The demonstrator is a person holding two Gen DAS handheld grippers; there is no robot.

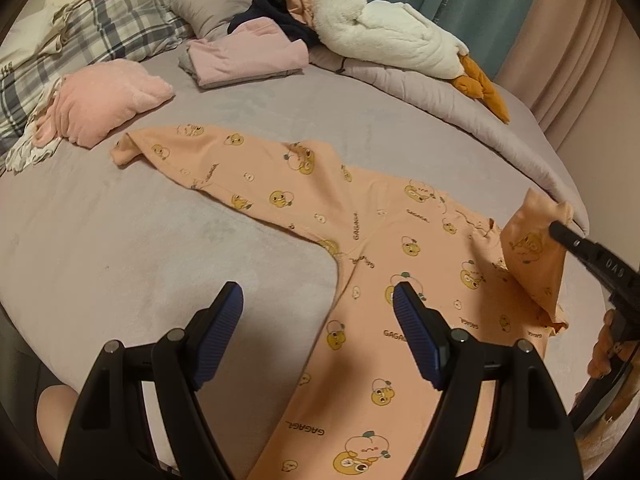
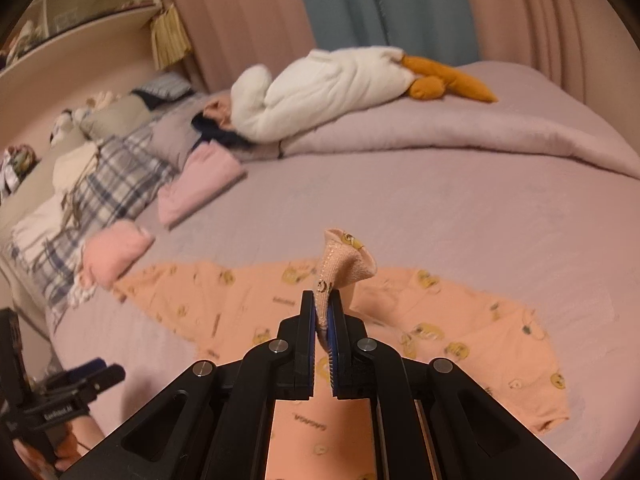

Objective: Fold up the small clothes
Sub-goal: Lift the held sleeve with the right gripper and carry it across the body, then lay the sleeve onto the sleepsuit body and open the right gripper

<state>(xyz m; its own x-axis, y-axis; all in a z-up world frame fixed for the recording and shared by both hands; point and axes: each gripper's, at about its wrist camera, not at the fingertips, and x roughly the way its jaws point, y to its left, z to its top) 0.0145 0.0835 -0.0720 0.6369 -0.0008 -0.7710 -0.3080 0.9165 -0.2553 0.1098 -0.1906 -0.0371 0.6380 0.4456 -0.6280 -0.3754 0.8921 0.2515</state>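
Observation:
An orange long-sleeved top (image 1: 360,248) with yellow cartoon prints lies spread on the grey bed, one sleeve stretched to the far left. My left gripper (image 1: 318,300) is open and empty, hovering over the top's left edge near the underarm. My right gripper (image 2: 323,308) is shut on the cuff of the other sleeve (image 2: 344,258) and holds it lifted above the top's body (image 2: 460,320). In the left wrist view the right gripper (image 1: 560,228) comes in from the right with the raised sleeve (image 1: 532,252).
Folded pink clothes (image 1: 248,56) and a fluffy pink pile (image 1: 100,100) lie at the back left by plaid pillows (image 1: 100,28). A white plush goose (image 1: 392,36) rests on the rolled duvet (image 1: 460,100) at the back. Curtains (image 2: 380,4) hang behind.

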